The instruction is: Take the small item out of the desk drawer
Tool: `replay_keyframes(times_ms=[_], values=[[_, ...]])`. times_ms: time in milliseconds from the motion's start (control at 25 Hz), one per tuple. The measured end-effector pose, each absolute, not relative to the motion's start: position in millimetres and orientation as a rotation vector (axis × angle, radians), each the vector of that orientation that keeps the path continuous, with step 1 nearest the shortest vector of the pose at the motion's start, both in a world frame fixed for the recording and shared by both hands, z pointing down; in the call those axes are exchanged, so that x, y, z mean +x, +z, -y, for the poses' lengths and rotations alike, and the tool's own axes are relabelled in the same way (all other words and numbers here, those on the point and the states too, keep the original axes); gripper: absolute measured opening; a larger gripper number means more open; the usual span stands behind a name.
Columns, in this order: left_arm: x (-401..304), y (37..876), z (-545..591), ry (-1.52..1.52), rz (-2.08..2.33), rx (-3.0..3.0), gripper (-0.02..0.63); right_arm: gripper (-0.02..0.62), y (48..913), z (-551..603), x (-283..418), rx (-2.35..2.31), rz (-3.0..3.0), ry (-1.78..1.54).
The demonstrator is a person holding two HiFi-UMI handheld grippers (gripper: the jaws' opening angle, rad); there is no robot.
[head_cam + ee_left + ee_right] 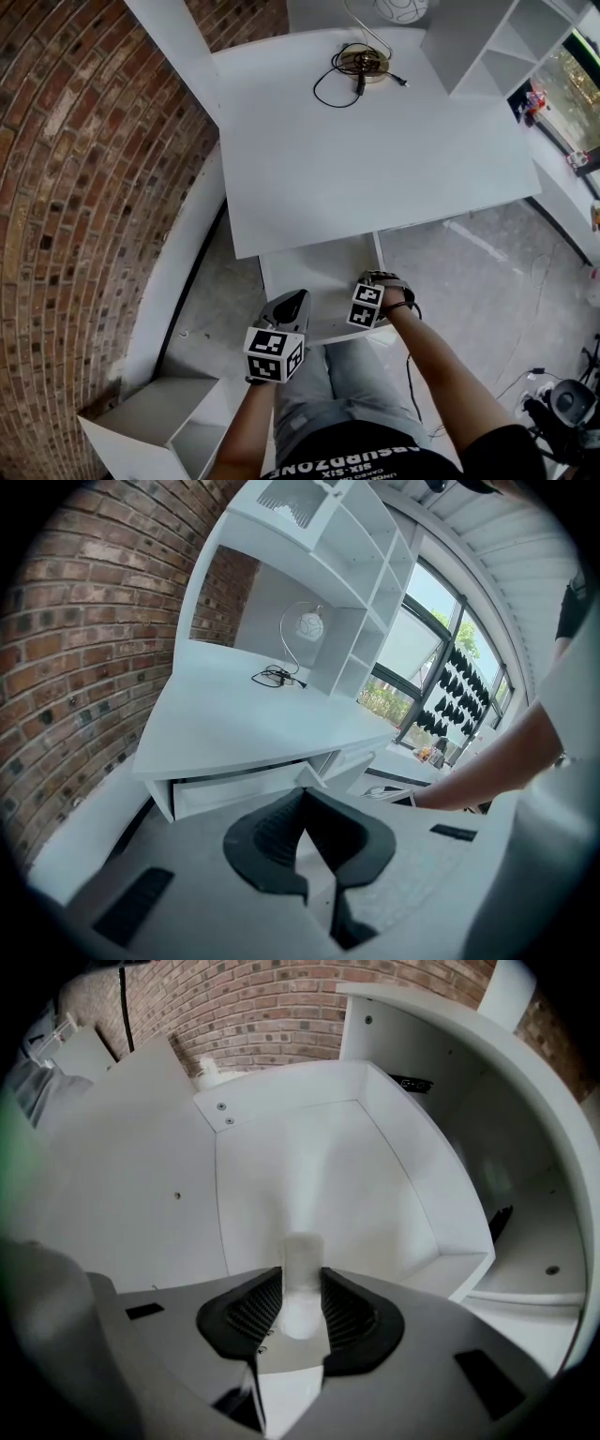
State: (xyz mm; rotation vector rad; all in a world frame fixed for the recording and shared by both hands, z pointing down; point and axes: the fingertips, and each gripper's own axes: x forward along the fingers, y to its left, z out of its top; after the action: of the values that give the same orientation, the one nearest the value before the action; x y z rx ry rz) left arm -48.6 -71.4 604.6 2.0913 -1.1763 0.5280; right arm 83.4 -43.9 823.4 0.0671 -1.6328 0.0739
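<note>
The white desk drawer point(317, 272) stands pulled out under the desk top. My right gripper point(302, 1286) points down into it and is shut on a small white cylindrical item point(302, 1255), held upright between the ribbed pads above the bare drawer floor point(309, 1166). In the head view the right gripper point(380, 279) hangs over the drawer's right front part, and the item is hidden there. My left gripper point(292, 302) is at the drawer's front edge to the left. Its pads meet at the tips point(305, 794) with nothing between them, facing the drawer front point(234, 787).
The white desk top point(375, 159) carries a coiled cable point(361, 64) and a lamp base point(403, 9) at the back. A white shelf unit point(497, 47) stands at the right, a curved brick wall point(84, 187) at the left, an open white box point(159, 422) on the floor.
</note>
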Motion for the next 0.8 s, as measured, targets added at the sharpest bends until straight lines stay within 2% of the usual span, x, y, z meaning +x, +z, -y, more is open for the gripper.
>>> replay_keyframes(times_ms=[800], values=[[-52.7,590.0,64.8,0.524,1.224,2.095,0.006,0.123,774.6,47.5,63.2,0.171,1.793,0.196]])
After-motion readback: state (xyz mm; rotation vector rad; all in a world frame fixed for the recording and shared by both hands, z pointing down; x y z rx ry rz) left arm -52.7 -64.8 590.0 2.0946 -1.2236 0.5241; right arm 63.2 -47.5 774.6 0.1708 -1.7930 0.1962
